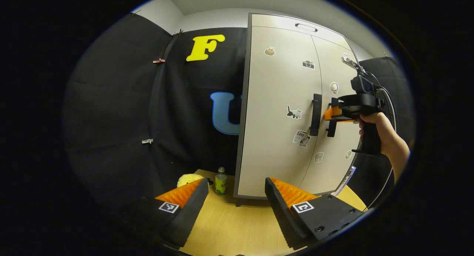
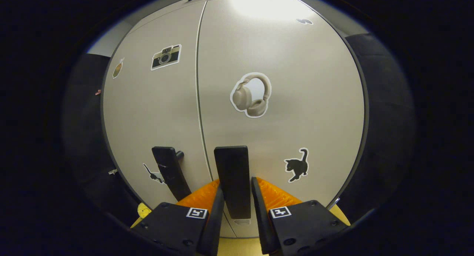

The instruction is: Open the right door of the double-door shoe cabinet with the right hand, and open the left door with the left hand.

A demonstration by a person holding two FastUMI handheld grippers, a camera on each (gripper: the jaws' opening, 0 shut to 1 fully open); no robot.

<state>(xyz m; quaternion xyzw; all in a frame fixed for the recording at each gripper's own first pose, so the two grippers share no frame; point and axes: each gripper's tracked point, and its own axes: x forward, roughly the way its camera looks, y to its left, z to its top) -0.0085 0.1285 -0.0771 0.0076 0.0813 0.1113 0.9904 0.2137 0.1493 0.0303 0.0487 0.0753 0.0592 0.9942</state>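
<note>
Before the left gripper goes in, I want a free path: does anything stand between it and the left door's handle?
Nothing visible does. The left gripper is open over the table; the bottle stands left of the cabinet, off the line to the left handle.

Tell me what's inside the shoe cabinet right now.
Cannot tell: both doors are closed, hiding the inside of the shoe cabinet. The right gripper has its jaws around the right door handle.

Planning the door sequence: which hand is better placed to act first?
Right. The right tongs are shut on the right door handle, ready to pull. The left tongs hang open, well back from the left door handle.
</note>
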